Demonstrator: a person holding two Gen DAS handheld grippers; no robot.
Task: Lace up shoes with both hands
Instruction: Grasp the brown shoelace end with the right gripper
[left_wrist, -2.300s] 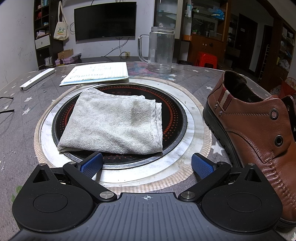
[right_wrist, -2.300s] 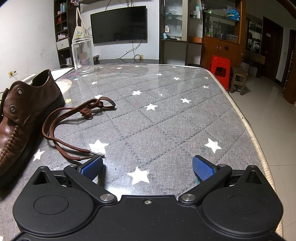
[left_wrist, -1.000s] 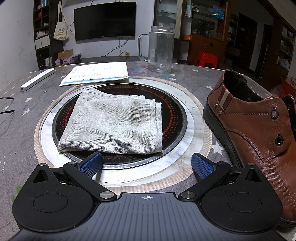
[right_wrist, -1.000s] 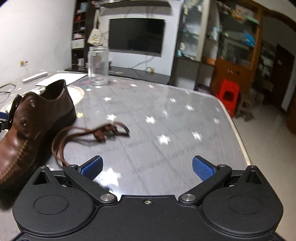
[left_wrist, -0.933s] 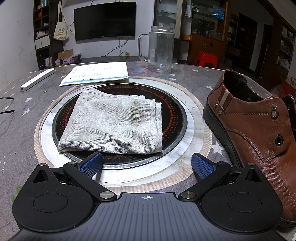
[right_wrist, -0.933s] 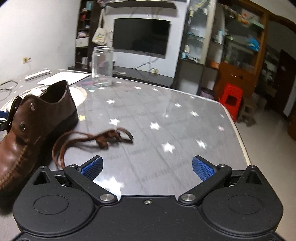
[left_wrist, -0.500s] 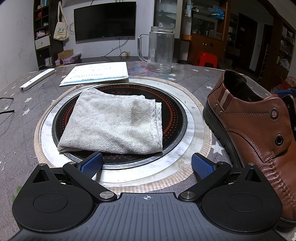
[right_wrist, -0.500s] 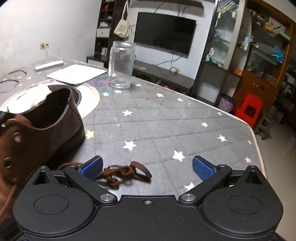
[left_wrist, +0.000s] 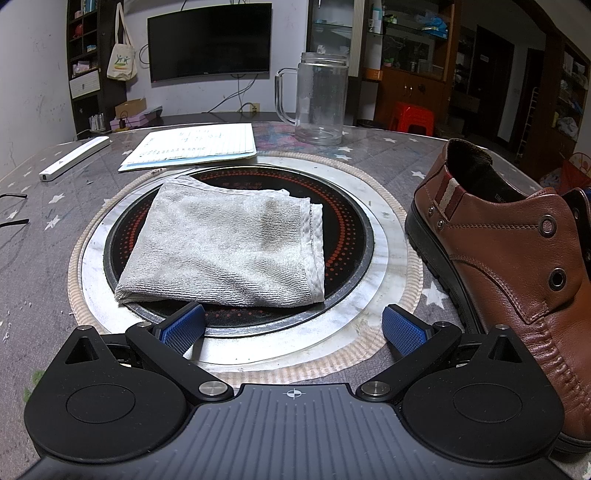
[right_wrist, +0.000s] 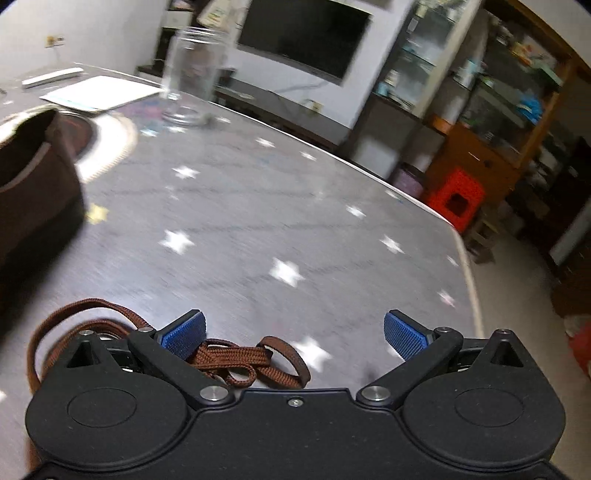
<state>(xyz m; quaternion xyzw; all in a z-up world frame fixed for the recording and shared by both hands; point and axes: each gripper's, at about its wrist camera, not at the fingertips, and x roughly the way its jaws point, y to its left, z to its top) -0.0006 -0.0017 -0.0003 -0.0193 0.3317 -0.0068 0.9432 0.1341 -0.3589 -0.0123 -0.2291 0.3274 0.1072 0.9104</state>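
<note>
Brown shoelace (right_wrist: 236, 360) is lying bunched just below the right tool (right_wrist: 293, 332), toward its left pad; the jaws are being held spread.

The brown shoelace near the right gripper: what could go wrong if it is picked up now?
The shoelace lies in a tangled bunch under the open right gripper, so closing may catch several strands, not one end. The right wrist view is blurred, so aim may be off. The shoe has empty eyelets and nothing holds it; pulling could shift it.
</note>
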